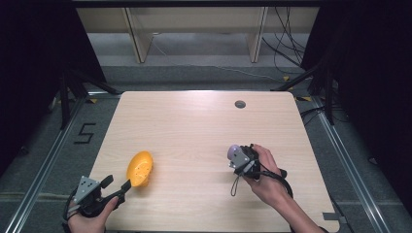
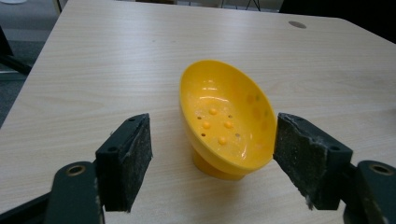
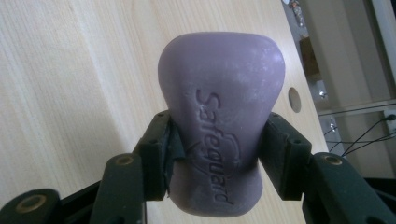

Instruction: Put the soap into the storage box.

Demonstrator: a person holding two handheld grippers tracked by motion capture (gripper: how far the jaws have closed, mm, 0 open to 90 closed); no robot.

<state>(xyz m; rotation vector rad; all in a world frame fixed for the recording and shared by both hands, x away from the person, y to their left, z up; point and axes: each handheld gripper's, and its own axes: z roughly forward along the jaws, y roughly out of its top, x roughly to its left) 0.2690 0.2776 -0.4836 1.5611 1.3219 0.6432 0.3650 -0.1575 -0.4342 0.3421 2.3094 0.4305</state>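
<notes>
Holding purple soap bar (image 3: pixel 219 121) firmly, right gripper (image 3: pixel 217 154) jaws clamped; left gripper (image 2: pixel 212 158) jaws wide apart w/ nothing gripped, should steady yellow soap dish (image 2: pixel 224 119) before drop-in.

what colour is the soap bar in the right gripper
Purple; the soap bar shows best in the right gripper view, clamped in the right gripper.
</notes>
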